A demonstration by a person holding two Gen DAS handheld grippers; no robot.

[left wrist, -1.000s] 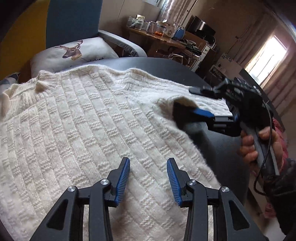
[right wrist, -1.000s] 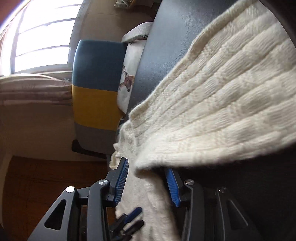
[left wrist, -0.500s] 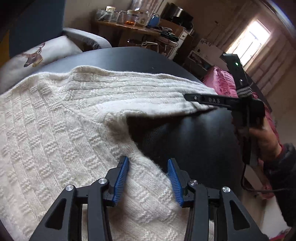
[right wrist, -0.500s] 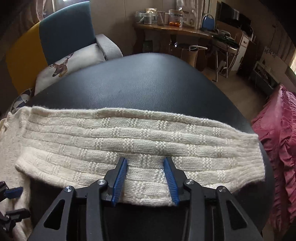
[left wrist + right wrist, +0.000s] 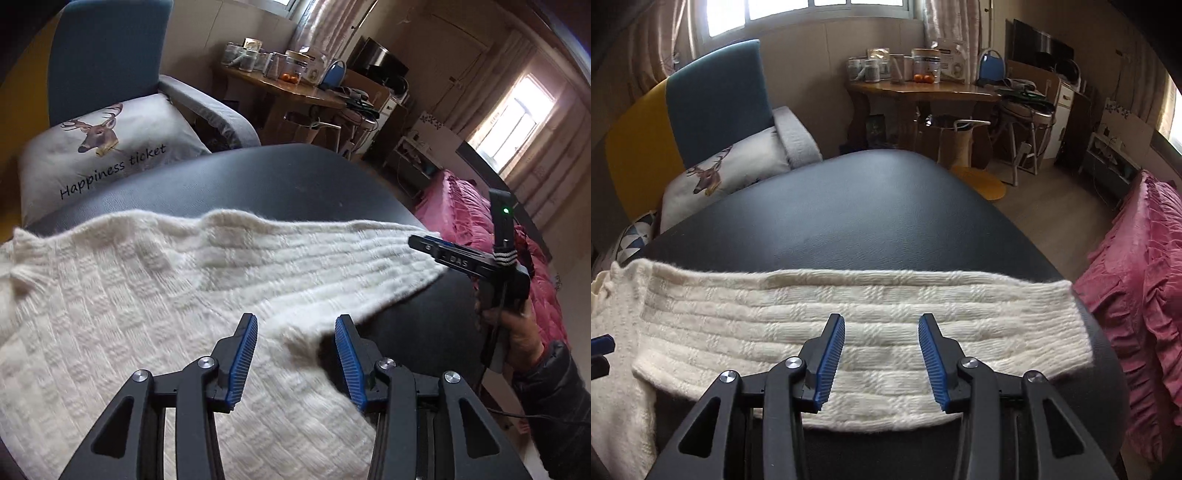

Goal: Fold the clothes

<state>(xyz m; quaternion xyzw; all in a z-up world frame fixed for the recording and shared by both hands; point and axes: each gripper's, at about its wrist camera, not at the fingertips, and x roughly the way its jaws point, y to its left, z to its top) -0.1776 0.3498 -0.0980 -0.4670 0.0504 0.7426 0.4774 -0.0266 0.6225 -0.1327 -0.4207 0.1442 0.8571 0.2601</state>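
Observation:
A cream knitted sweater [image 5: 122, 314] lies flat on the black padded table [image 5: 295, 181]. Its sleeve [image 5: 871, 306] is stretched straight out to the right, with the cuff near the table's right edge. My left gripper [image 5: 295, 332] hovers open over the spot where the sleeve joins the body, holding nothing. My right gripper [image 5: 882, 328] is open just above the sleeve's near edge, with nothing between its fingers. In the left wrist view the right gripper [image 5: 421, 243] sits at the cuff end, held by a hand [image 5: 517, 332].
An armchair with a deer cushion [image 5: 110, 147] stands behind the table at the left. A wooden side table [image 5: 923, 88] with jars is further back. A pink bedspread [image 5: 1137, 288] lies close to the table's right edge. Bare black tabletop lies beyond the sleeve.
The sleeve, lifted over the sweater's body a second ago, now lies flat and straight to the right. The right gripper swung round to face it. The left gripper shifted toward the sleeve's base.

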